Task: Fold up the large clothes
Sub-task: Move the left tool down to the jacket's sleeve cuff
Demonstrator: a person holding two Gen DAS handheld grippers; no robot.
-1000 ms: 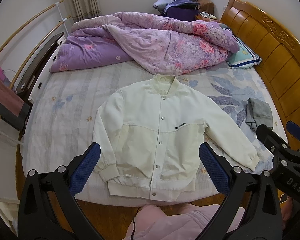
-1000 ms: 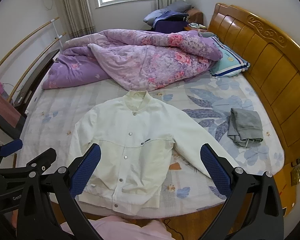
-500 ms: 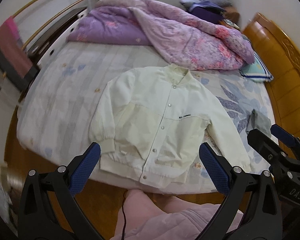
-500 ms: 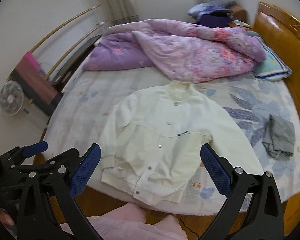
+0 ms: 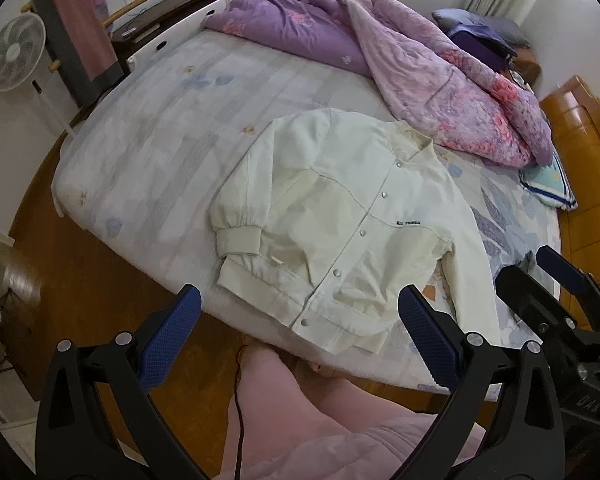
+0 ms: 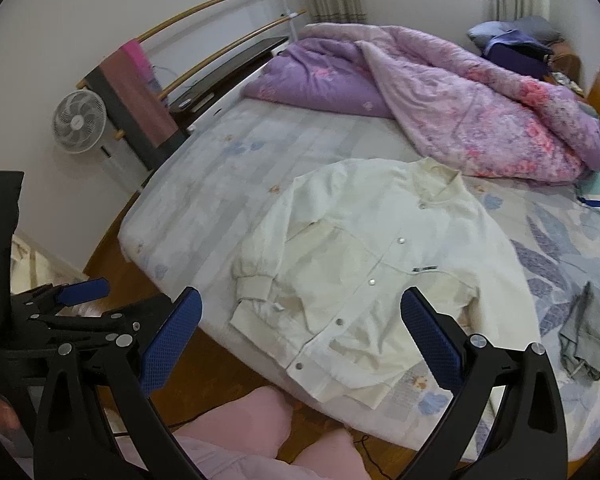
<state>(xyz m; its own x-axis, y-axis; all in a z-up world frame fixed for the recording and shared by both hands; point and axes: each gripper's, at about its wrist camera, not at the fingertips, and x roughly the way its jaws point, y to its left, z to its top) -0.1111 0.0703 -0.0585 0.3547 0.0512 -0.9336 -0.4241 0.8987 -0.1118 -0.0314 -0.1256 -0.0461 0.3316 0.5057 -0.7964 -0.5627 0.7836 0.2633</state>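
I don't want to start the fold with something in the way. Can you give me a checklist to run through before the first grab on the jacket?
1. Left tongs open and holding nothing: ok.
2. Right tongs open and holding nothing: ok.
3. White jacket lies flat, front up, snaps closed: ok.
4. Sleeves reachable: the sleeve cuff near the bed's edge lies in plain view, ok; the other cuff is hidden behind the tongs, cannot tell.
5. Nothing resting on the jacket: ok. The purple quilt sits past the collar; whether it touches, cannot tell.
6. Small grey garment lies apart from the jacket on the bed sheet: ok.
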